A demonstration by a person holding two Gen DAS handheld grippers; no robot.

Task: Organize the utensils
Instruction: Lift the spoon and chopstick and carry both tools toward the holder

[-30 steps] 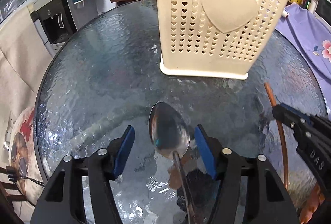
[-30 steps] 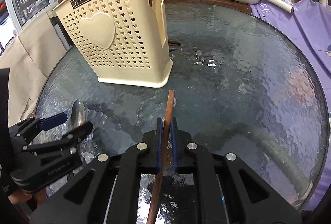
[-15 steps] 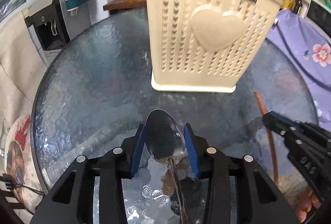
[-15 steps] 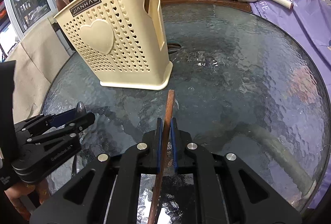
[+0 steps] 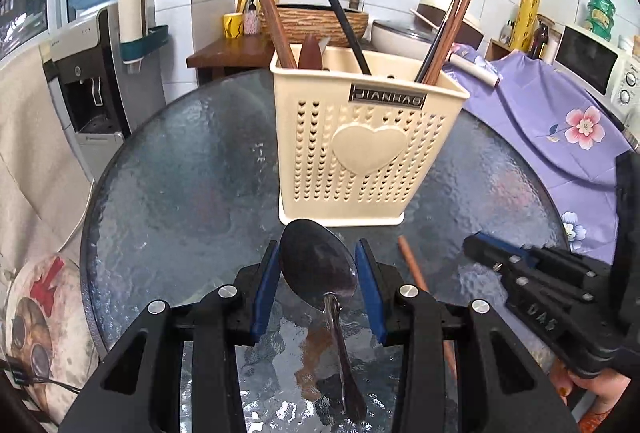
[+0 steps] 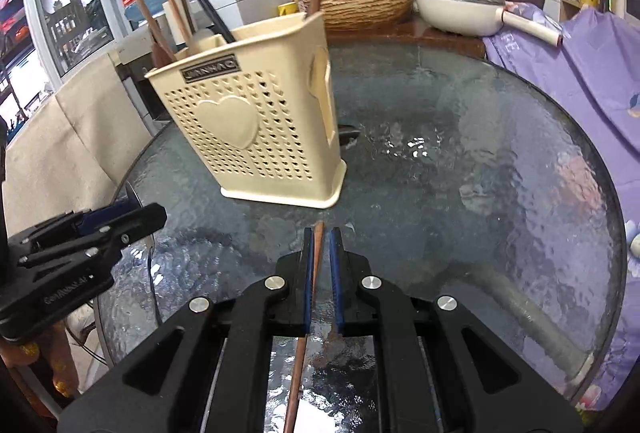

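Both handles, spoon's (image 5: pixel 318 265) and chopstick's (image 6: pixel 316 253), run off the lower frame edge.

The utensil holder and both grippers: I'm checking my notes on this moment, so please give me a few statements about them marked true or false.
1. The left gripper holds a metal spoon by its bowl. True.
2. The right gripper is open and holds nothing. False: it is shut on a brown chopstick.
3. The cream utensil holder stands upright on the glass table. True.
4. The utensil holder has nothing in it. False: chopsticks and other utensils stick out of it.
5. The holder's front bears a raised star. False: it is a heart.
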